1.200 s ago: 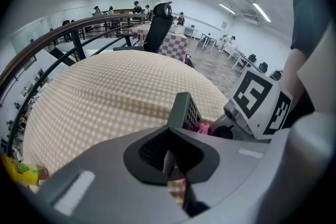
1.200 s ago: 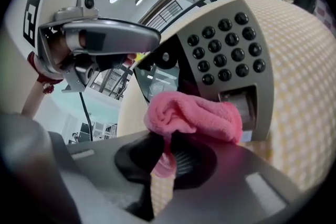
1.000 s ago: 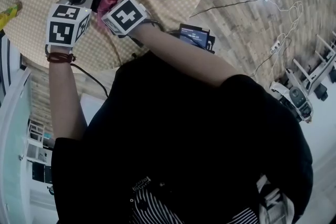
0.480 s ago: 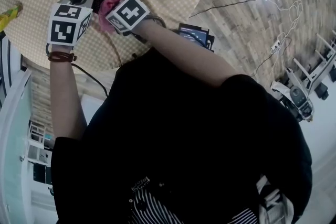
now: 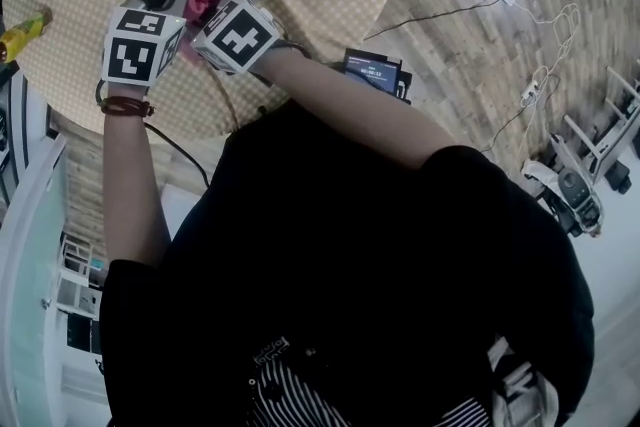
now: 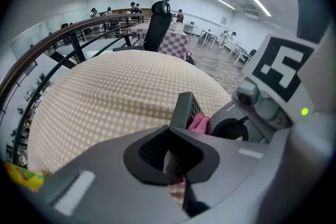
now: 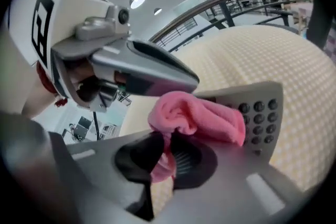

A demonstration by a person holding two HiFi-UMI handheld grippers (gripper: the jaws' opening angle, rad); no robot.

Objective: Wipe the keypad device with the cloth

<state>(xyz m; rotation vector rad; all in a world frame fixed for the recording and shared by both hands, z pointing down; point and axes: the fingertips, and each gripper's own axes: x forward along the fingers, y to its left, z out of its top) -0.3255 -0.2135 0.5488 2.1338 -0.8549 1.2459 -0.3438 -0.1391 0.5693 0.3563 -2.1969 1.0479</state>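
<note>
Left gripper (image 6: 176,160): jaws closed on the lower edge of the keypad device (image 6: 188,108), held up over the checked surface (image 6: 105,97). Right gripper (image 7: 161,157): jaws clamped on pink cloth (image 7: 202,118), apparently pressed against the device beside its keys.

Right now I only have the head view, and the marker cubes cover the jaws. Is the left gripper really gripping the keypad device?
Observer: Yes. In the left gripper view, the left gripper has its jaws shut on the near edge of the keypad device.
Operator: Does the right one hold the cloth?
Observer: Yes. The right gripper is shut on the pink cloth, and a bunched fold sticks out past the jaws.
Operator: Is that fold over the keys?
Observer: It appears to rest against the device's face beside the dark round buttons, not over the ones that show.
</note>
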